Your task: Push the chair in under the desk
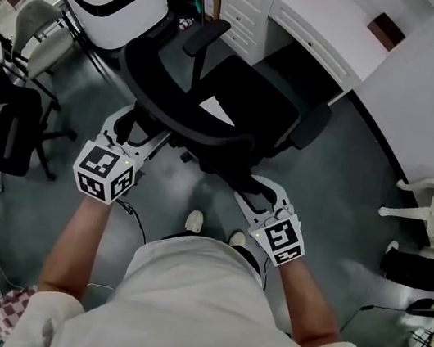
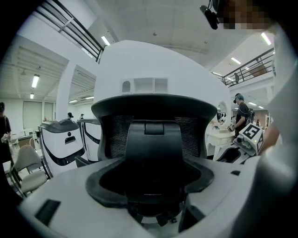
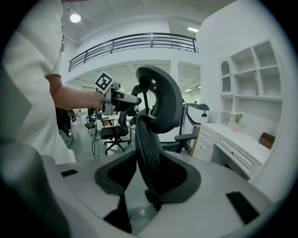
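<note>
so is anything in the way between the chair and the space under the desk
Nothing visible stands between them: the chair faces the dark opening under the desk, with the drawers beside it.

no words, brands or numbers are legible anywhere; the only printed signs are black-and-white square markers on the left cube (image 1: 105, 172) and right cube (image 1: 282, 240).

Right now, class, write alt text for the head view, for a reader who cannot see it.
Seen from above, a person stands behind a black office chair, left gripper and right gripper at its backrest, facing a white desk with drawers.
</note>
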Demonstrator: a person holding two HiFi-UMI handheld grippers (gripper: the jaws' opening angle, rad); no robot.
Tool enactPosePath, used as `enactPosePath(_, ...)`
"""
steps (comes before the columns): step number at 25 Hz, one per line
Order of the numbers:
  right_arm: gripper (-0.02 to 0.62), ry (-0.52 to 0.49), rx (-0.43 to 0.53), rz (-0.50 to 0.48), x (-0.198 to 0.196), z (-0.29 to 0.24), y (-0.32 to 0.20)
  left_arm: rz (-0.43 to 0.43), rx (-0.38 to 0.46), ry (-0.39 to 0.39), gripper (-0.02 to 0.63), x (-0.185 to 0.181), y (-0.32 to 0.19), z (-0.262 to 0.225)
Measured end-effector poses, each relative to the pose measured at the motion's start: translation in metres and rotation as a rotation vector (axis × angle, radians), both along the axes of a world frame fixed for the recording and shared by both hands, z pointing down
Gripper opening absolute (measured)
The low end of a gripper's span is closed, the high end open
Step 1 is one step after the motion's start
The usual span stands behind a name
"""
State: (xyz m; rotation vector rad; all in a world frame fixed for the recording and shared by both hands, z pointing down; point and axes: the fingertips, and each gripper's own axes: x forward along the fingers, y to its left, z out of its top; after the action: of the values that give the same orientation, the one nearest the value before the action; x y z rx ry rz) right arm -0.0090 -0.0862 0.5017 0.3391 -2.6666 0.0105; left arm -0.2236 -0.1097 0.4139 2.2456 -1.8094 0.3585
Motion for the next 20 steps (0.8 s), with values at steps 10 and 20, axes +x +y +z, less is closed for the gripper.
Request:
enactPosePath(10,0.163,-0.005,0.014,0.050,-0.008,0.000,-0.030,0.046,-0.001,-0.002,0.314,-0.007,-0.034,0.001)
enactPosePath(20,0.167,-0.003,0.014,0.089,-0.004,0.003,-0.065,0.074,0.003,0.000,0.314,-0.002,-0.068,0.003)
